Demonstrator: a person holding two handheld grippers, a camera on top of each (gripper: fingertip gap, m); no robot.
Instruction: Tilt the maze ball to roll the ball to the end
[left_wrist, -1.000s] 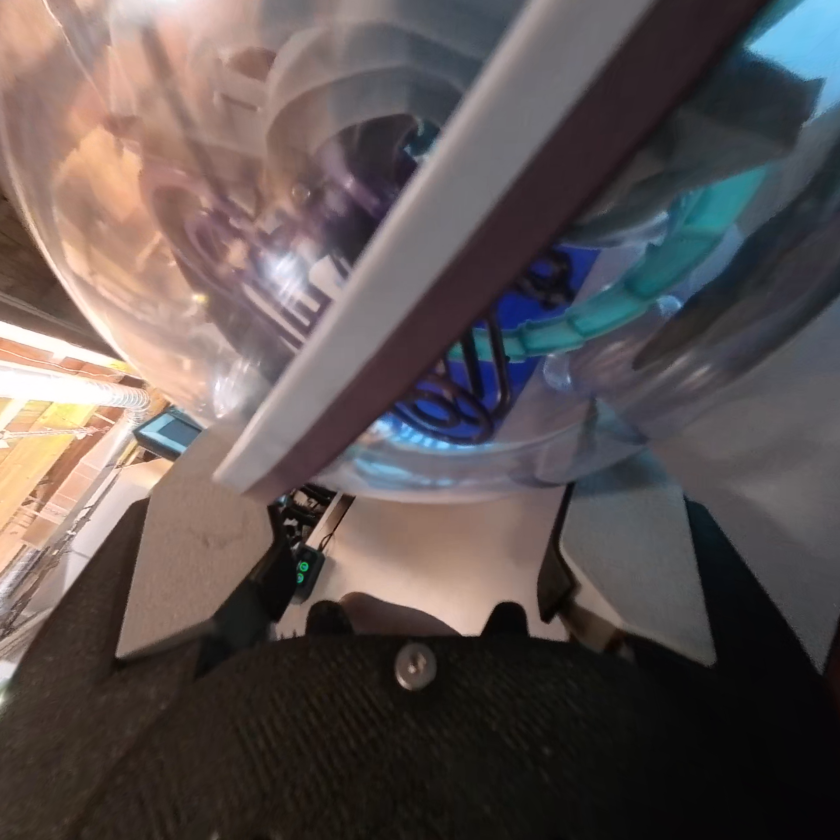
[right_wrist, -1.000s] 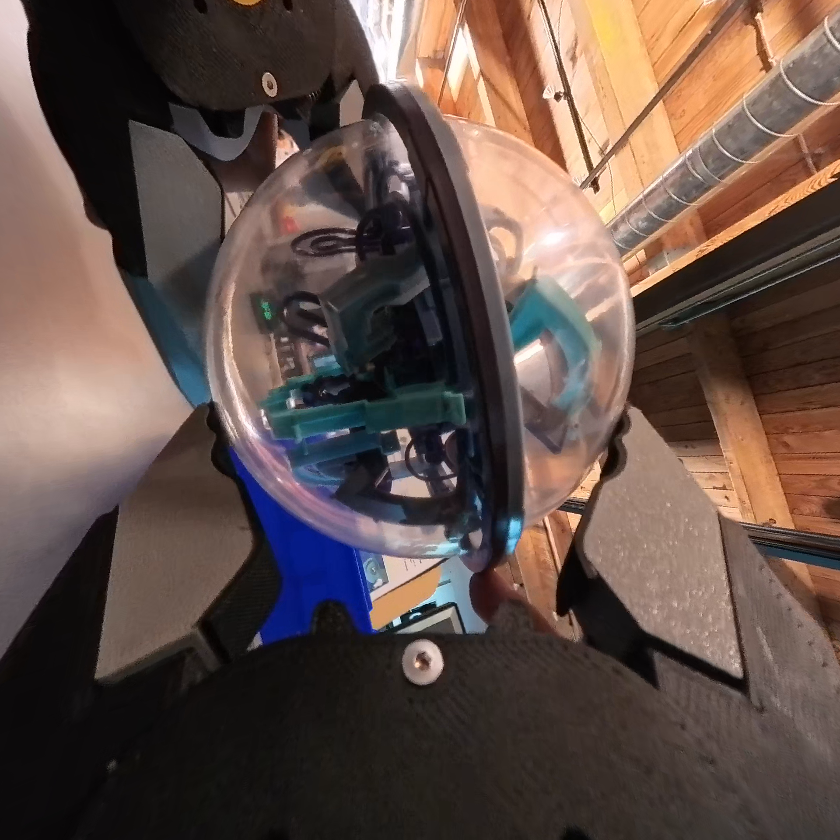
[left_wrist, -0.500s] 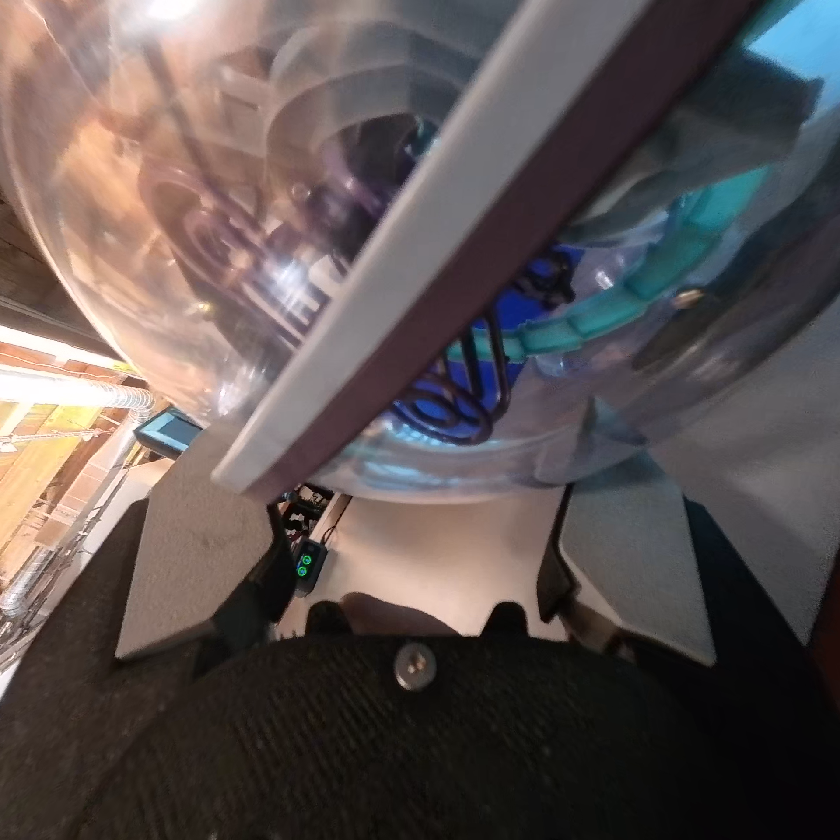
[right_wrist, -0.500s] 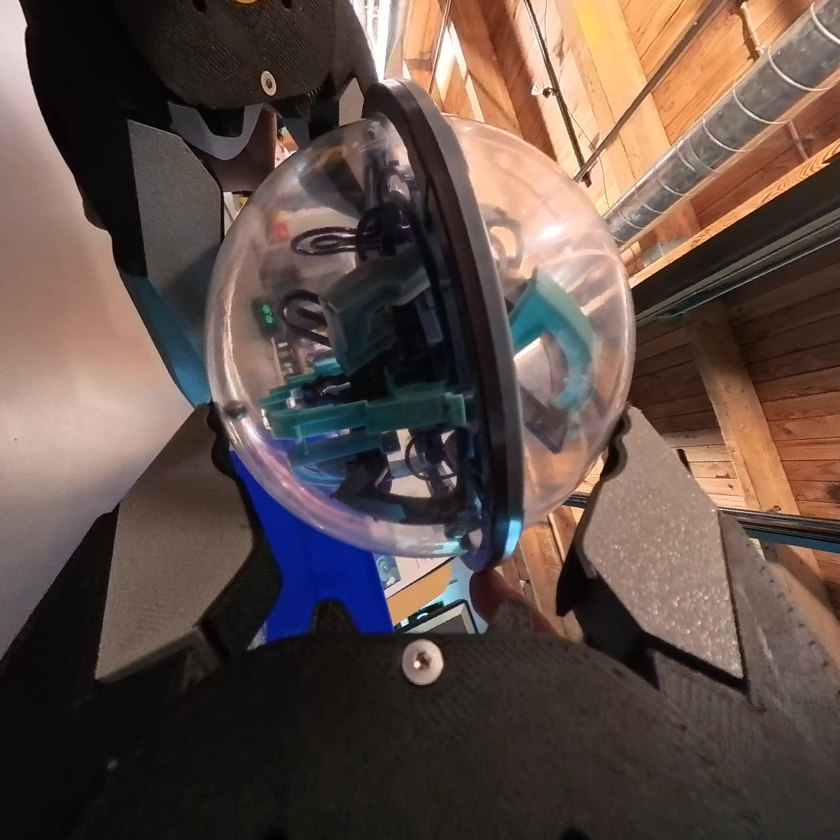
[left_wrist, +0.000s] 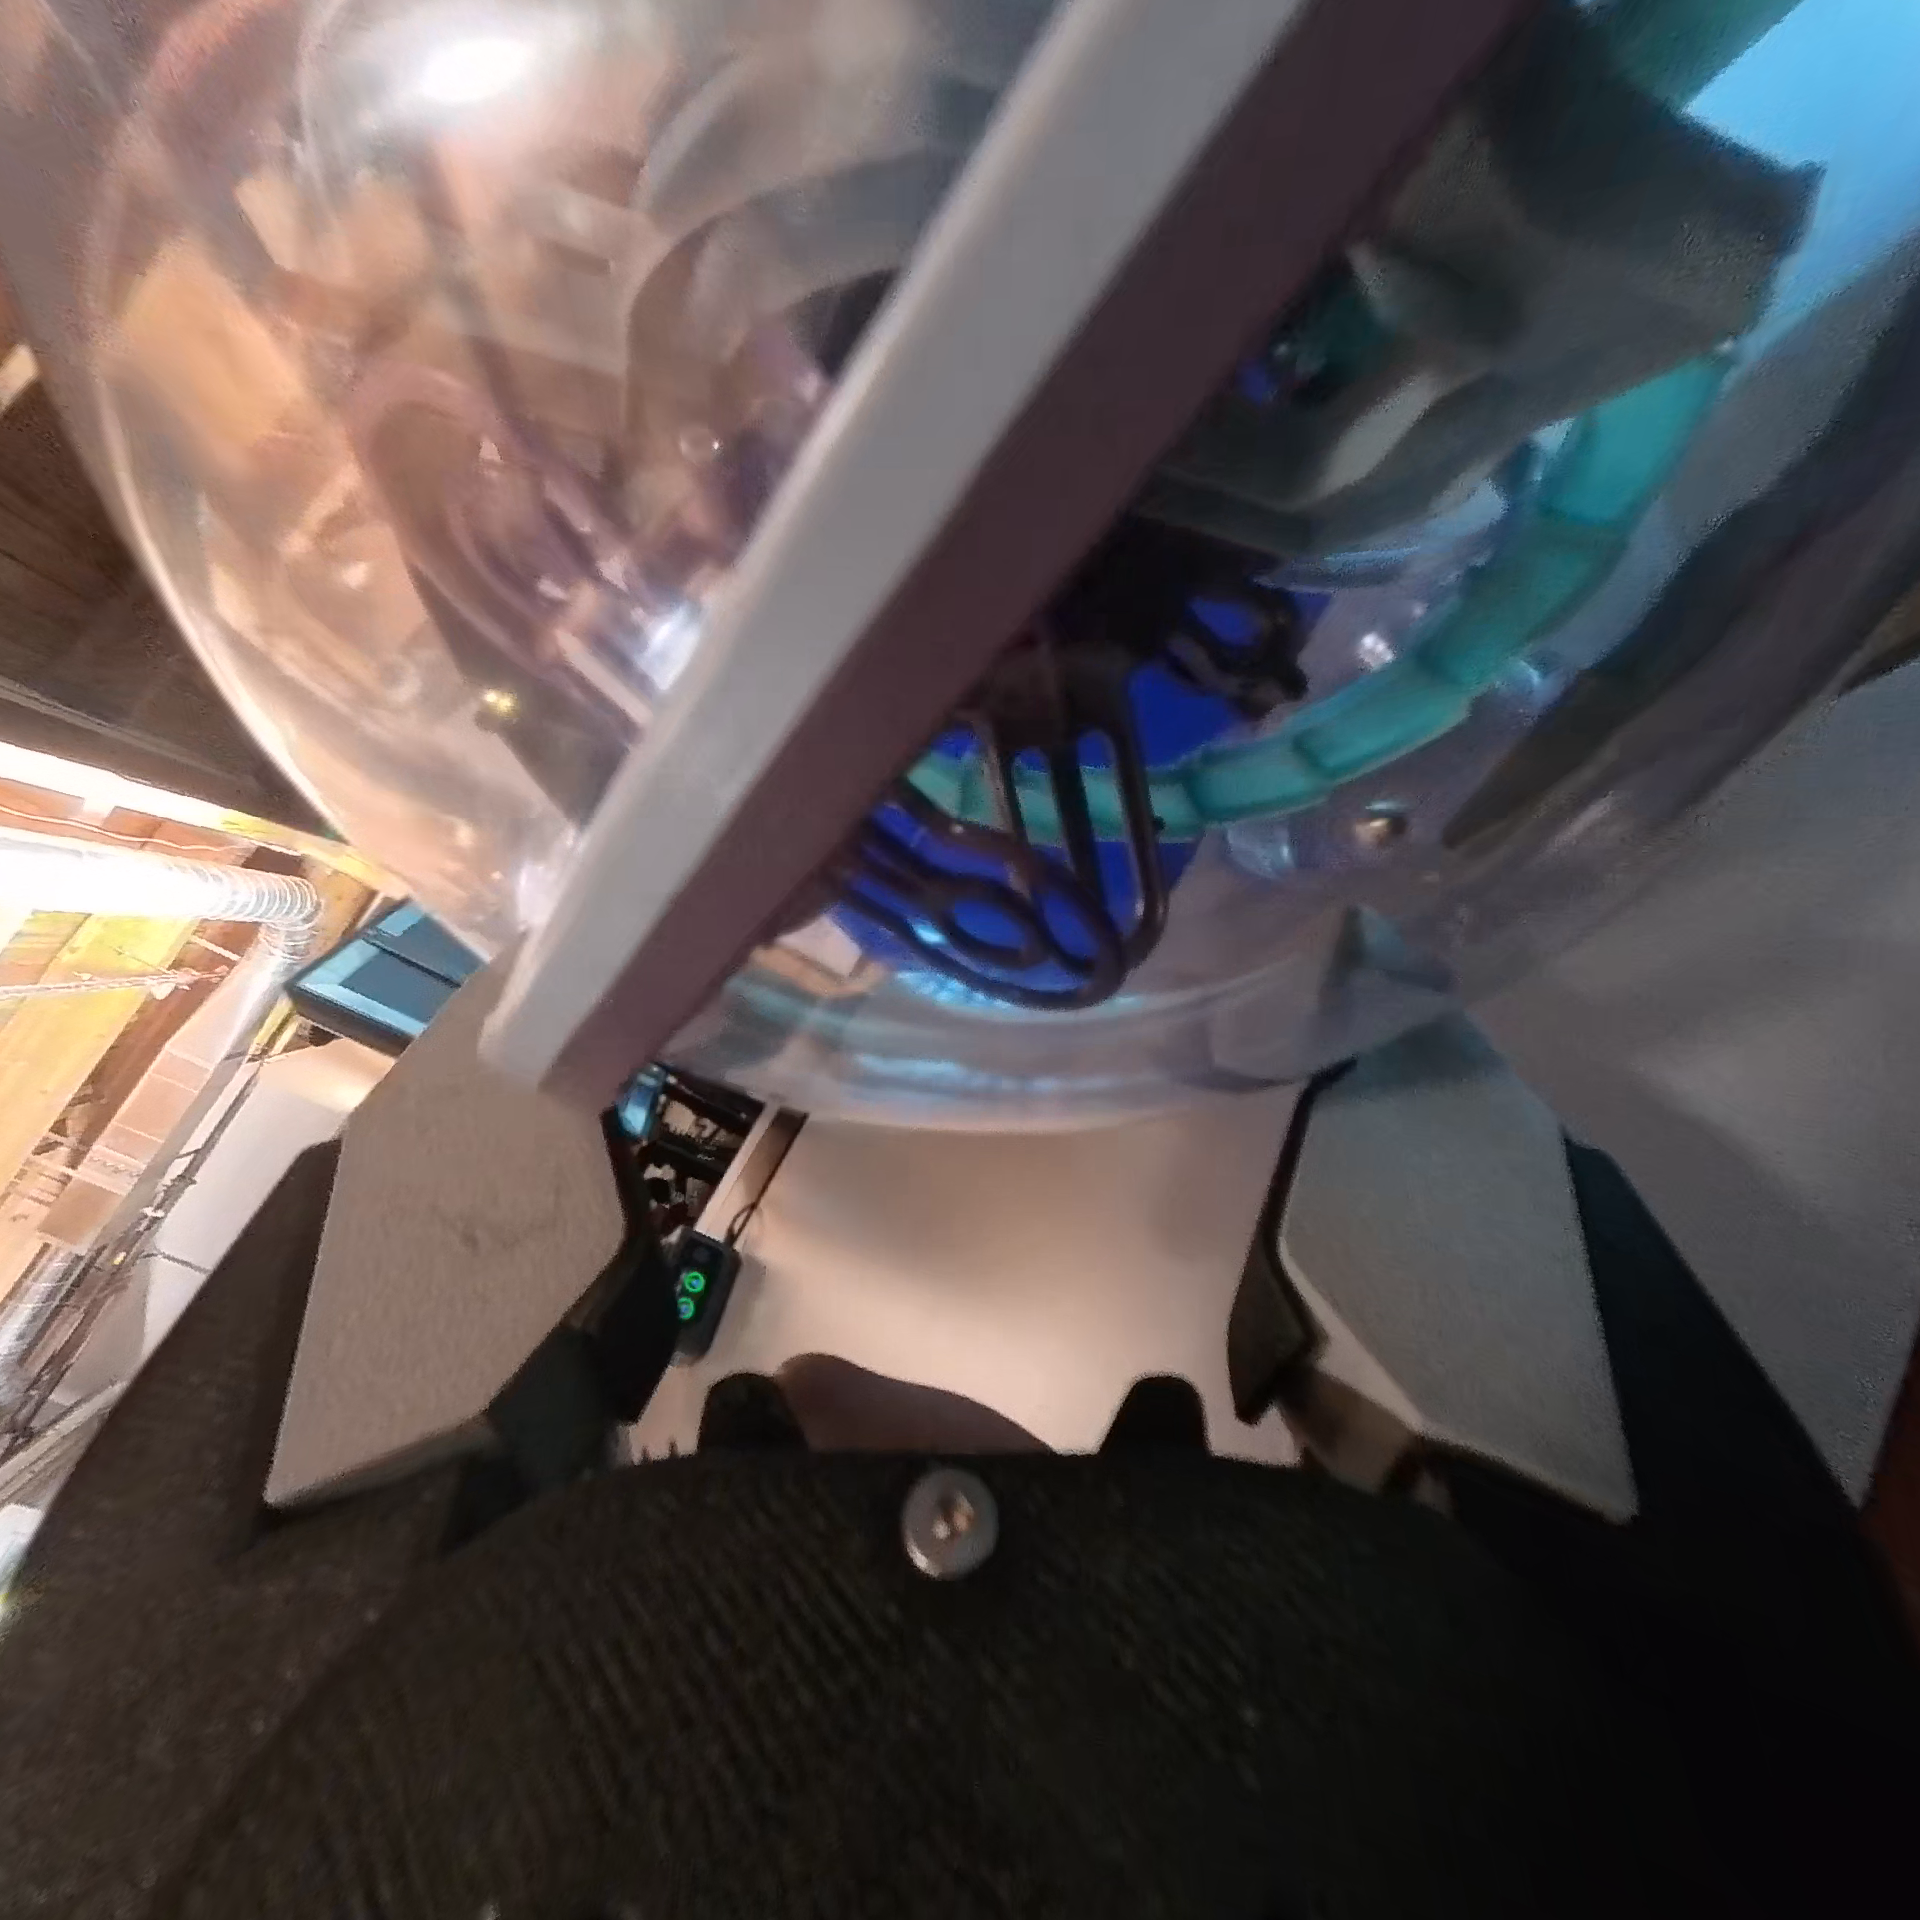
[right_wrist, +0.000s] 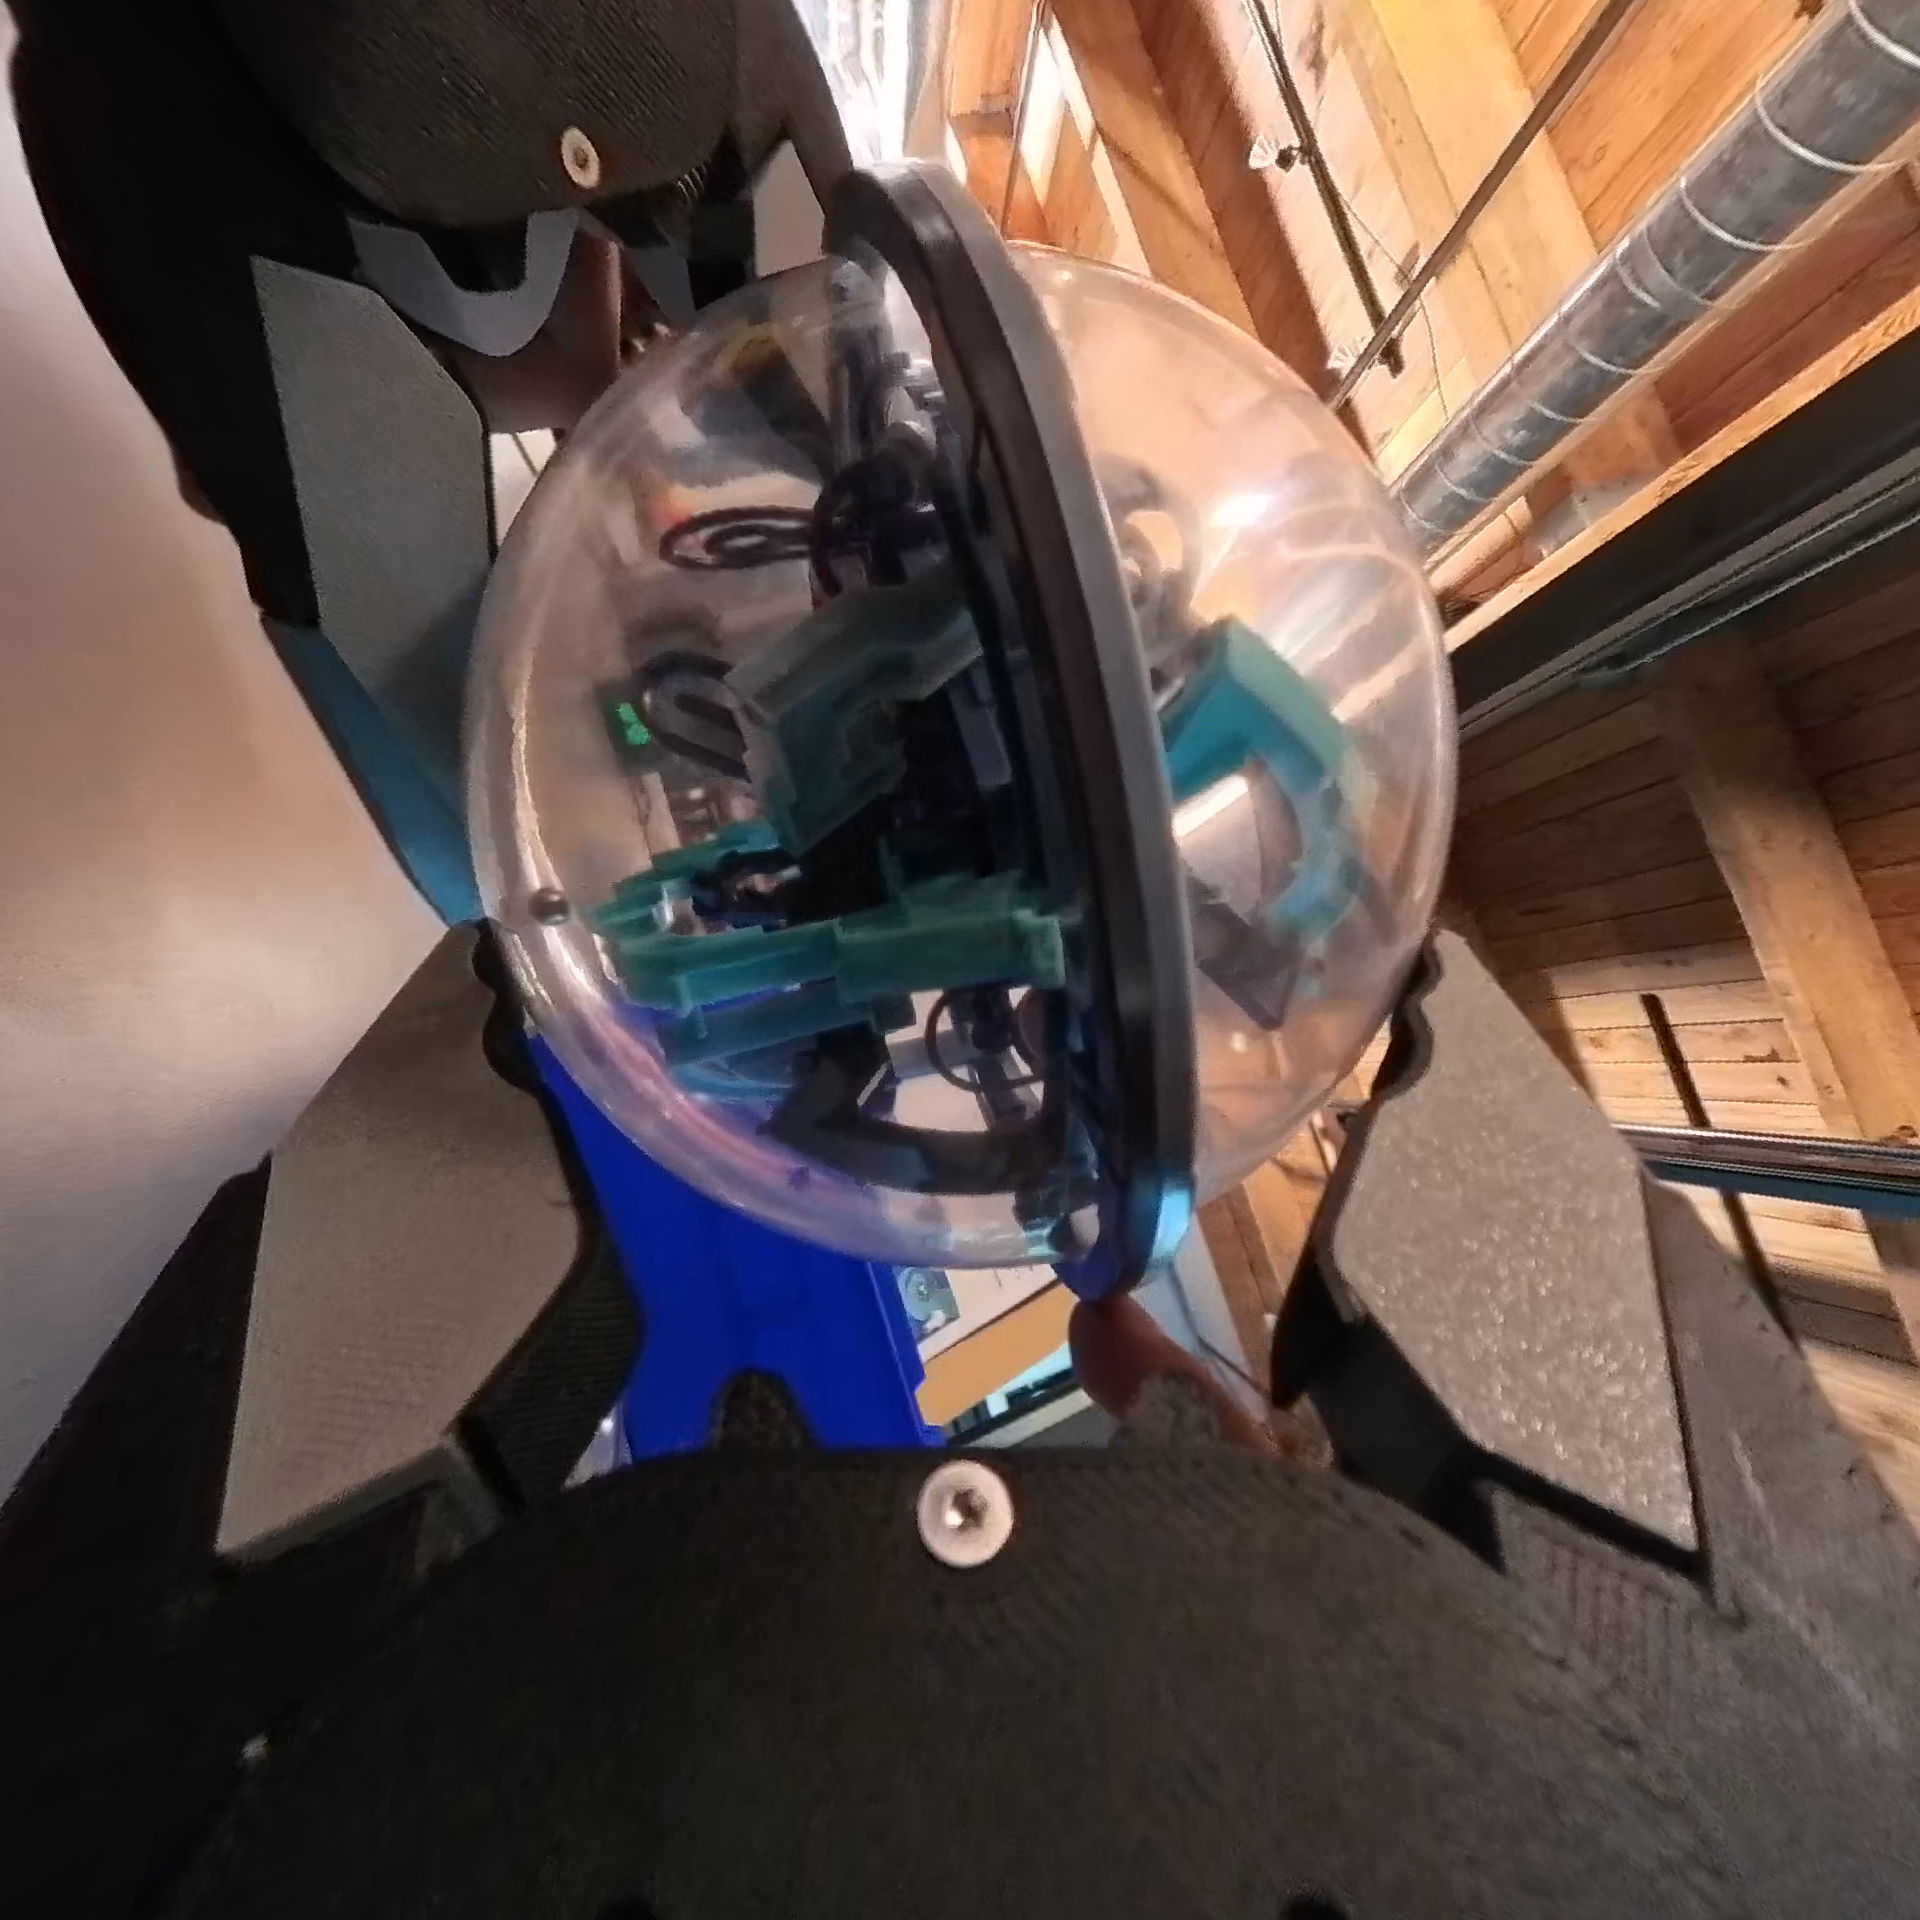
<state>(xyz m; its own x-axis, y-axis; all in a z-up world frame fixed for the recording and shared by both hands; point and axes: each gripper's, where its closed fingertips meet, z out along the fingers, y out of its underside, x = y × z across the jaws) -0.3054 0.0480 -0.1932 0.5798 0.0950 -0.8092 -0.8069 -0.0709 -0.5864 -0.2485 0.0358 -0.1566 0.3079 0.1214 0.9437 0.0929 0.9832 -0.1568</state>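
Both grippers, the right gripper (right_wrist: 961, 977) and the left gripper (left_wrist: 935, 1049), stand wide, each clamped on the clear maze ball (right_wrist: 935, 727). The small steel ball (right_wrist: 548, 906) lies against the shell, off the teal track (right_wrist: 831, 951). Best to tilt slowly, both grips firm.

A ribbed silver duct (right_wrist: 1621, 301) is running diagonally along the wooden plank ceiling (right_wrist: 1195, 156) at the upper right, with a thin dark rod (right_wrist: 1475, 197) hanging alongside it. A wooden plank wall (right_wrist: 1787, 831) is filling the right side, crossed by a dark beam (right_wrist: 1704, 582). A pale wall (right_wrist: 135, 727) is taking up the left. In the left wrist view, a small dark device (left_wrist: 701, 1288) is showing two green lights, and a second ribbed duct (left_wrist: 260, 894) is glowing in bright light at far left.
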